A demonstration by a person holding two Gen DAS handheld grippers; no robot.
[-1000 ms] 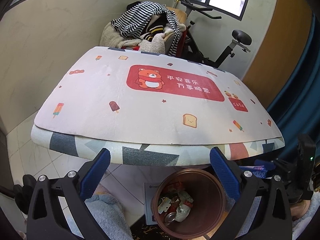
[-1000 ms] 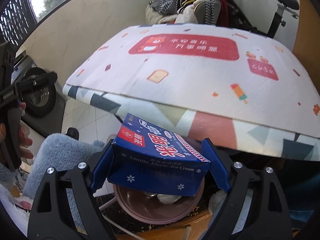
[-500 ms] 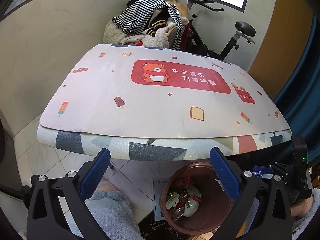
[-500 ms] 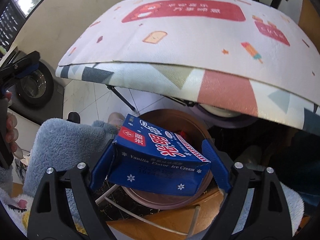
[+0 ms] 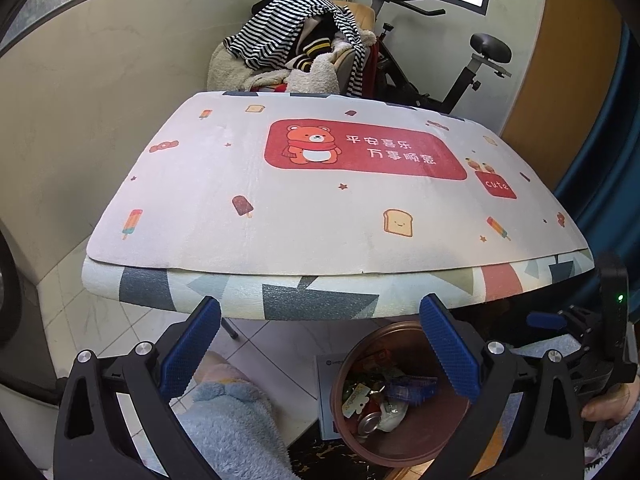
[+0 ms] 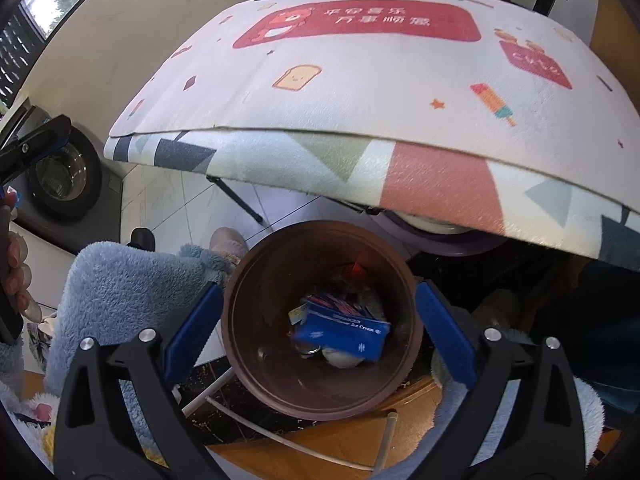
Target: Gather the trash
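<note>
A brown round trash bin (image 6: 280, 376) stands on the floor under the table's front edge. A blue ice cream carton (image 6: 342, 330) lies inside it on other trash. My right gripper (image 6: 320, 332) is open and empty, straight above the bin. In the left wrist view the bin (image 5: 404, 454) shows at the lower right, holding a can, wrappers and the blue carton (image 5: 412, 386). My left gripper (image 5: 320, 344) is open and empty, in the air before the table edge.
The table (image 5: 320, 208) carries a white mat with a red bear panel. Behind it are a chair piled with clothes (image 5: 296, 52) and an exercise bike (image 5: 480, 64). Fuzzy blue sleeves (image 6: 120, 280) sit beside the bin. A washing machine (image 6: 60, 176) stands at the left.
My right gripper opened and let go of the blue carton, which dropped into the bin. The left gripper rose a little and stayed open.
</note>
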